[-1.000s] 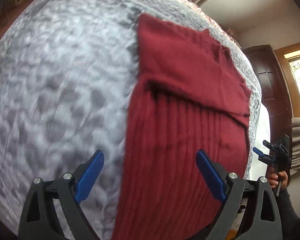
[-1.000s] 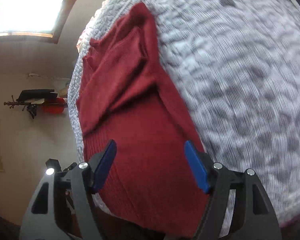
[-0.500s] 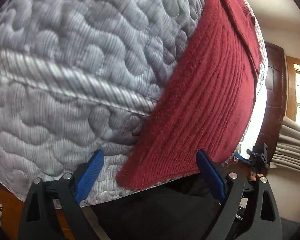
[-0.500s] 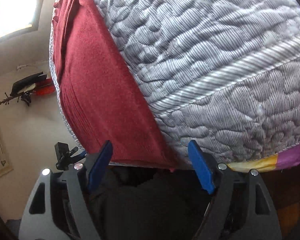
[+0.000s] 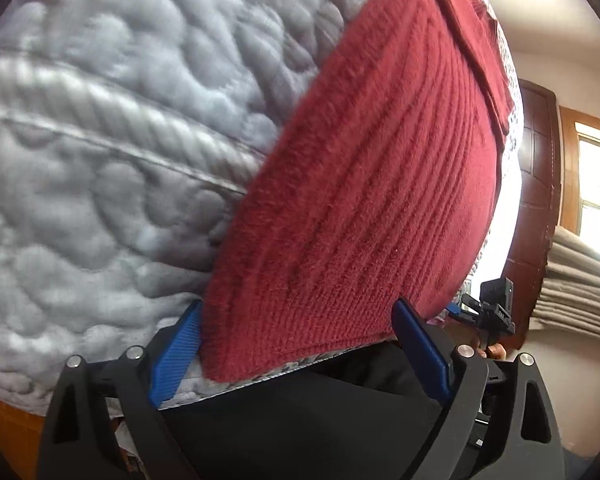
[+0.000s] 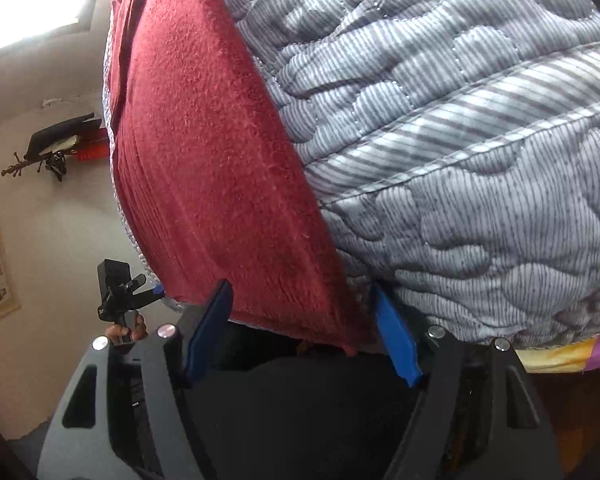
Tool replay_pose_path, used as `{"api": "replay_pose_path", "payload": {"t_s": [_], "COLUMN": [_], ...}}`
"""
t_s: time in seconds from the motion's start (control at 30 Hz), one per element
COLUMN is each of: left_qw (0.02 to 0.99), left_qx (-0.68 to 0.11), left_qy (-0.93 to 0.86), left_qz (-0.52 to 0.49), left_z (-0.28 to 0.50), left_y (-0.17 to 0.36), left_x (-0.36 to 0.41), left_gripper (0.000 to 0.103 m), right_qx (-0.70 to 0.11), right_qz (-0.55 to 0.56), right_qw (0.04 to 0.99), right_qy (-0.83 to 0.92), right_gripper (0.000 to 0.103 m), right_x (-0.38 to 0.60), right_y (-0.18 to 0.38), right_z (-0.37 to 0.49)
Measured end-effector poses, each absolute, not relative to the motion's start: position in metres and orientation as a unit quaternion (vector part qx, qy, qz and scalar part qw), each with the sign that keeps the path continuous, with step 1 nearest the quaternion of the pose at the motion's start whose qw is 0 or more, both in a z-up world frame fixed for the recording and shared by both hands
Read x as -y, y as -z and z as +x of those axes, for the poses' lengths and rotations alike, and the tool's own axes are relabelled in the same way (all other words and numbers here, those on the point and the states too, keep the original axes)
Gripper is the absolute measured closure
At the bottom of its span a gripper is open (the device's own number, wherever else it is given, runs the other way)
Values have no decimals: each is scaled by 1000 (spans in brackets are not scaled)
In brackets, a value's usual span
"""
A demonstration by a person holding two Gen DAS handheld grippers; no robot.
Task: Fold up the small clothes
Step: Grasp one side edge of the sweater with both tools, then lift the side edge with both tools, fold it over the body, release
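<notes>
Left gripper (image 5: 300,344): jaws spread wide, the blue pads (image 5: 176,360) set either side of the sweater's hem corner, not closed on it.
Right gripper (image 6: 304,328): likewise agape, straddling the hem's other corner; one pad seems to touch the knit, though the angle is poor.
Sweater (image 5: 360,184): red ribbed knit, lying on the mattress, hem draped over the near edge, a folded part at the far end.
Mattress (image 5: 112,128): grey quilted, piped seam along its edge.
Person: dark clothing below the hem; a hand (image 6: 126,330) holds the left gripper's handle.
</notes>
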State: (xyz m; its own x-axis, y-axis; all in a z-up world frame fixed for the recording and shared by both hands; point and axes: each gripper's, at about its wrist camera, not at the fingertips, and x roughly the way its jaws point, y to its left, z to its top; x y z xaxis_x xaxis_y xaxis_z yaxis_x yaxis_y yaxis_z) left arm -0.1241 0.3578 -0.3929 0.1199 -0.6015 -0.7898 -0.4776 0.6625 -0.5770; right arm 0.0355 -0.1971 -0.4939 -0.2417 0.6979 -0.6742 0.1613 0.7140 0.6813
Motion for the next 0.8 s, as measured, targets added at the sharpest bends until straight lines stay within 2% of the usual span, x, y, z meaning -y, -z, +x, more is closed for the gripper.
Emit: {"api": "replay_pose_path", "payload": {"t_s": [0.07, 0.23, 0.37, 0.4, 0.43, 0.47, 0.5, 0.53, 0.6, 0.8], "left_qw": [627, 621, 620, 621, 622, 622, 620, 621, 622, 633], "left_qx": [-668, -667, -661, -662, -663, -663, -662, -661, -658, -631], "left_qy": [51, 43, 36, 37, 38, 40, 45, 48, 54, 66], "left_qz": [-399, -409, -421, -418, -415, -415, -419, -420, -421, -444], "left_z": [-121, -125, -130, -129, -127, -127, -127, -129, -130, -138], "left_y": [394, 396, 398, 397, 396, 395, 395, 394, 393, 383], "left_x": [-355, -364, -367, -366, -362, -362, -362, -362, -359, -366], "left_gripper": [11, 30, 30, 31, 41, 51, 70, 79, 90, 94], "right_qx": [-749, -746, -746, -748, -750, -752, -753, -753, -749, -726], "right_qz": [282, 291, 297, 297, 295, 294, 297, 300, 308, 347], "right_qw": [544, 543, 539, 537, 535, 533, 529, 526, 527, 535], "right_qy": [-252, -254, -253, -253, -254, -255, -256, -257, -257, -258], "right_gripper": [37, 38, 39, 47, 52, 67, 83, 89, 94, 97], "right_x": [188, 173, 167, 166, 168, 171, 171, 169, 171, 174], "right_y": [495, 497, 502, 503, 505, 504, 503, 502, 500, 481], "right_z": [32, 23, 20, 20, 19, 18, 16, 14, 13, 10]}}
